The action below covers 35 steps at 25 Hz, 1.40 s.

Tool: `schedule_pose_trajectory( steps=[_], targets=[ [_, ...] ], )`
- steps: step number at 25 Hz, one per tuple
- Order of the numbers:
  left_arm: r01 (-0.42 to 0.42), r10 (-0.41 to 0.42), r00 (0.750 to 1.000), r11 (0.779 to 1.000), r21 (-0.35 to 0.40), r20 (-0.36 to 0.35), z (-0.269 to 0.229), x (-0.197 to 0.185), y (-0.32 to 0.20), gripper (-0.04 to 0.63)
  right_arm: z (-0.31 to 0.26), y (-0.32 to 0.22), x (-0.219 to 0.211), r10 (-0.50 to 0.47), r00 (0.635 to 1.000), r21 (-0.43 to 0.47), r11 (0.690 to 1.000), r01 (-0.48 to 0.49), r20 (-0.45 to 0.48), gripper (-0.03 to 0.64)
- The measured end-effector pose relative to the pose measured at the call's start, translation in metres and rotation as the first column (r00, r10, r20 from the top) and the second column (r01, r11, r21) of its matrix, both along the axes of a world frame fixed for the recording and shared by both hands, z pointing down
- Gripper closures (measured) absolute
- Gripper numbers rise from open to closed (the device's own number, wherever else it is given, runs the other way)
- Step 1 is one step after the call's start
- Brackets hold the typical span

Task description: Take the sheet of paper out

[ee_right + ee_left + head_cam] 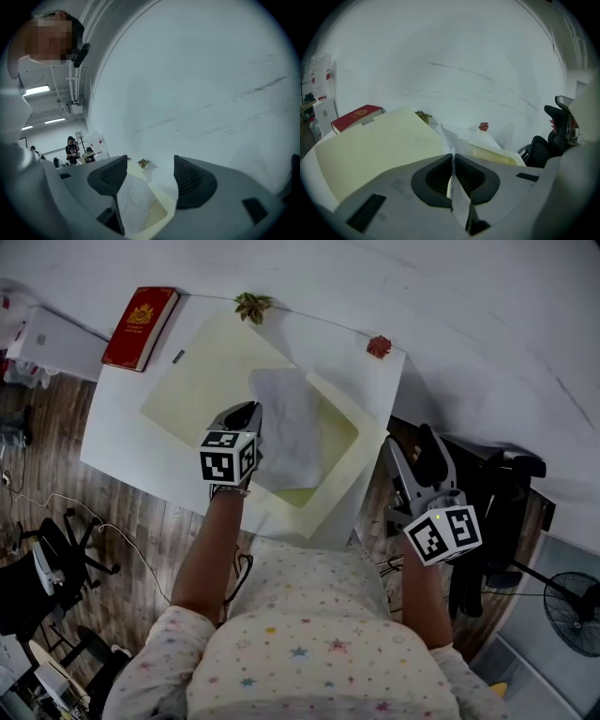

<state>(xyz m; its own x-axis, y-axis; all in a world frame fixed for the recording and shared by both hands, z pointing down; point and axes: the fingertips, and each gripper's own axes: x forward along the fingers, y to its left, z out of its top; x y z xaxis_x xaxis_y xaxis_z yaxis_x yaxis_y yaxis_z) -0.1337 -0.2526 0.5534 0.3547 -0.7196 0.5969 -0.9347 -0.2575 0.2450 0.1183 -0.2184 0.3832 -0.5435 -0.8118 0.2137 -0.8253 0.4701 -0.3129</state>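
You're mid-extraction: left gripper (pixel 453 161) pinched on the sheet of paper (pixel 292 427) over the yellow folder (pixel 187 381), right gripper (pixel 150 173) agape beside the folder; next, draw the sheet clear.

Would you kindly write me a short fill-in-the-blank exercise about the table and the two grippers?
1. The left gripper is ____ on the sheet of paper.
2. The right gripper grips nothing; its jaws stand ____.
3. The book at the corner of the table is ____.
4. The sheet sticks out of a pale ____ folder.
Missing words: shut; open; red; yellow.
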Motion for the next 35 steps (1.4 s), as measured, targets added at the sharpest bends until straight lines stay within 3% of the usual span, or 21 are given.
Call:
schedule_pose_trajectory(
  steps=[12, 22, 35],
  targets=[
    [0.031, -0.032, 1.0, 0.993, 0.116, 0.0, -0.053, -0.008, -0.003, 0.568, -0.018, 0.005, -0.001, -0.02, 1.0, 0.054, 0.998, 0.02, 0.006, 0.324],
    [0.071, -0.068, 0.998, 0.972, 0.225, -0.017, -0.104, -0.018, 0.002, 0.568, -0.038, 0.015, -0.002, -0.039, 0.999, 0.104, 0.994, 0.037, 0.016, 0.325],
    [0.076, -0.068, 0.997, 0.956, 0.284, -0.038, -0.139, -0.011, 0.006, 0.568, -0.062, 0.019, 0.007, -0.038, 0.999, 0.156, 0.987, 0.033, 0.027, 0.327]
  ],
)
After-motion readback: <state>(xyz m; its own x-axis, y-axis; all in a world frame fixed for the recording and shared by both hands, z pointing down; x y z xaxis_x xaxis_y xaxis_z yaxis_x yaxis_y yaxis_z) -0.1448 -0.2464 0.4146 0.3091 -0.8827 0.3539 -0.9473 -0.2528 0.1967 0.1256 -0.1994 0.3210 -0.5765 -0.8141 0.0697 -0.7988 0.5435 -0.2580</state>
